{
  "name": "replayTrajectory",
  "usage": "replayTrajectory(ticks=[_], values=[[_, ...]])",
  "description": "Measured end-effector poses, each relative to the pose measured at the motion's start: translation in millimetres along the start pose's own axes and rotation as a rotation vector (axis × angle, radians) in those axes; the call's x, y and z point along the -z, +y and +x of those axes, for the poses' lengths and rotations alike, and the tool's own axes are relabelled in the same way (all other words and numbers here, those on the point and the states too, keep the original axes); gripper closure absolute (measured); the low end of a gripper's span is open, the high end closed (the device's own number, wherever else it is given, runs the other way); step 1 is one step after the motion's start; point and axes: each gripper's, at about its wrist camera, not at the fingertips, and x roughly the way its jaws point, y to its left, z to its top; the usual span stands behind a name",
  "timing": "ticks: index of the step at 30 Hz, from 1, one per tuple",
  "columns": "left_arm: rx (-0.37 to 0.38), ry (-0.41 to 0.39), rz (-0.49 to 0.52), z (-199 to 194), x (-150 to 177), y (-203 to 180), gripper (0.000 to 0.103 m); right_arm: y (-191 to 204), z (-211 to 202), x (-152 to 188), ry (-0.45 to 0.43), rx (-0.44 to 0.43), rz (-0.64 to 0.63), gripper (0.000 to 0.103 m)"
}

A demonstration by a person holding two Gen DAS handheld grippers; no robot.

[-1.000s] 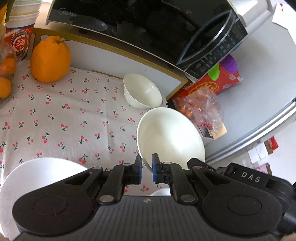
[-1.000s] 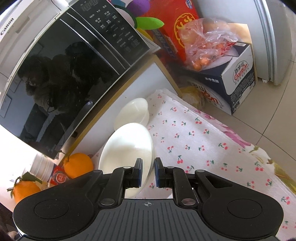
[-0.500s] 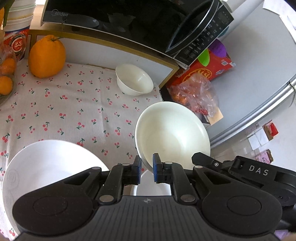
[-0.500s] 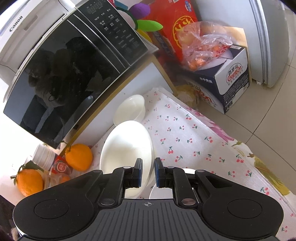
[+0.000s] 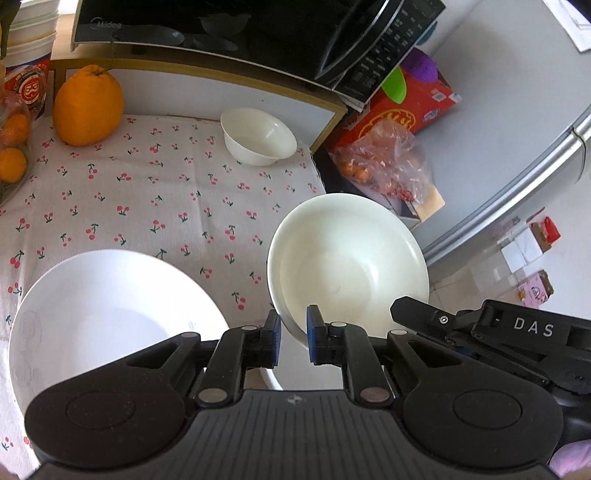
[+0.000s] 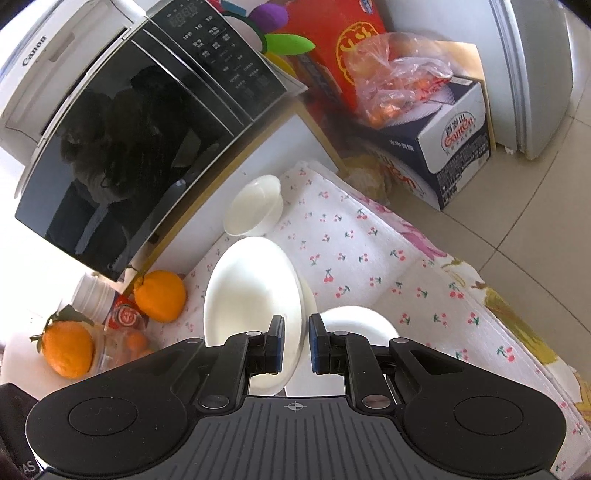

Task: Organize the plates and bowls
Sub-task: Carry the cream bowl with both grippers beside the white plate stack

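Gripping the same wide white bowl from two sides, I have the left claw nipped on its near rim, though the pads look barely tight, and the right claw clamped on the opposite rim. From the left camera the bowl hangs tilted over the edge of the cherry-print tablecloth, and it looks empty. My own claw bodies hide whatever sits straight below: only a white curve of another dish peeks out under the held bowl, and I cannot tell its shape. A big white plate lies beside it, its near side cut off. A small bowl, empty, stands far back by the microwave. An orange rests at the far left.
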Motion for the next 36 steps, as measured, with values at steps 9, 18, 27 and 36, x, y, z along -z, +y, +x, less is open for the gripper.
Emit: replayTrajectory(ticks=[9, 18, 27, 36], values=[[-0.028, 0.027, 0.058, -0.5, 12.3, -7.0, 0.087, -7.1, -11.2, 7.6, 0.029, 0.002, -0.01, 0.089], [-0.043, 0.059, 0.071, 2.3, 18.2, -7.3, 0.086, -14.7, -13.2, 11.4, 0.071, -0.007, 0.009, 0.088], [-0.069, 0.098, 0.095, 10.8, 22.9, -8.2, 0.086, -23.5, -5.9, 17.0, 0.107, 0.031, 0.023, 0.088], [-0.096, 0.122, 0.119, 19.3, 26.2, -12.5, 0.085, -32.0, 6.1, 19.5, 0.135, 0.071, 0.028, 0.088]])
